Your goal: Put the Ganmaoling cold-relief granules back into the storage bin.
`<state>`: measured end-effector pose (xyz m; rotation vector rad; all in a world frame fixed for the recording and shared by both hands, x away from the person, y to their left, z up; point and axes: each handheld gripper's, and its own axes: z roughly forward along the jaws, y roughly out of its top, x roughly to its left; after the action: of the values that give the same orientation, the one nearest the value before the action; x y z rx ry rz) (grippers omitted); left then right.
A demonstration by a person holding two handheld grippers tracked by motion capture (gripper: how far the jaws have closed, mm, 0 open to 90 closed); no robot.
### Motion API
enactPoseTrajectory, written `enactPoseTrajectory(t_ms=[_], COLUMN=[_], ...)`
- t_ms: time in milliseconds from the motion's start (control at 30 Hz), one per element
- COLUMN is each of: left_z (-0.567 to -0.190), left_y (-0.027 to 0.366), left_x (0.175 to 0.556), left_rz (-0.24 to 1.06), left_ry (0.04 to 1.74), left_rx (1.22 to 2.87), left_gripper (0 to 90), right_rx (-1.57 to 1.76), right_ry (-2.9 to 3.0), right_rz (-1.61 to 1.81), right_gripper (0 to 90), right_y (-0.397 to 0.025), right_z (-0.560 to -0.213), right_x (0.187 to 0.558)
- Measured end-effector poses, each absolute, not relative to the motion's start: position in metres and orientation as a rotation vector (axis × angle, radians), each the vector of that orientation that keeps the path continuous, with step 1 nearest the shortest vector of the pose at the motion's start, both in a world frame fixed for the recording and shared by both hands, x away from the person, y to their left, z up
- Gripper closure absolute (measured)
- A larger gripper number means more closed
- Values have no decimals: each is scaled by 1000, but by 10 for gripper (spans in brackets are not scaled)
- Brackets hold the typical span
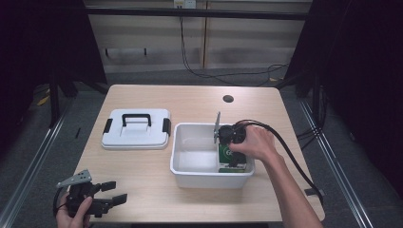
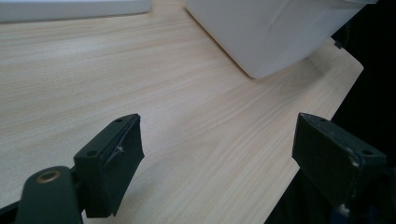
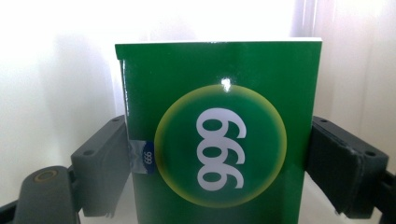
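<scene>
The green box is pinched by its two sides between the right gripper's jaws, so it can be lowered upright inside the white bin. The left gripper is held spread and empty, well apart from the bin, the bare table beneath it.

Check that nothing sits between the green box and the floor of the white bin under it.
Nothing visible does. The right gripper has its jaws on both sides of the green box inside the white bin. The bin's floor beside the box is bare; the spot directly beneath the box is hidden.
</scene>
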<state>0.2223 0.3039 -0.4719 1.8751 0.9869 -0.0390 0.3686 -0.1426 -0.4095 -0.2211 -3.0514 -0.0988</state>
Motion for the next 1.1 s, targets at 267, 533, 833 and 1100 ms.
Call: enactPoseTrajectory(t_ms=[267, 533, 833, 1100], left_z=[-472, -472, -472, -472], left_y=[304, 303, 304, 304], left_x=[222, 222, 222, 222], left_rz=[-41, -44, -46, -44], left_ry=[988, 988, 989, 989], left_rx=[1874, 1875, 1874, 1874], left_gripper=[162, 162, 162, 162], right_rx=[-236, -195, -185, -202], right_ry=[-3070, -3090, -3086, -3089], right_rz=[-90, -57, -88, -152], right_gripper=[137, 130, 124, 91], right_y=[-141, -139, -140, -145], right_z=[-413, -414, -413, -406], right_x=[367, 365, 365, 365])
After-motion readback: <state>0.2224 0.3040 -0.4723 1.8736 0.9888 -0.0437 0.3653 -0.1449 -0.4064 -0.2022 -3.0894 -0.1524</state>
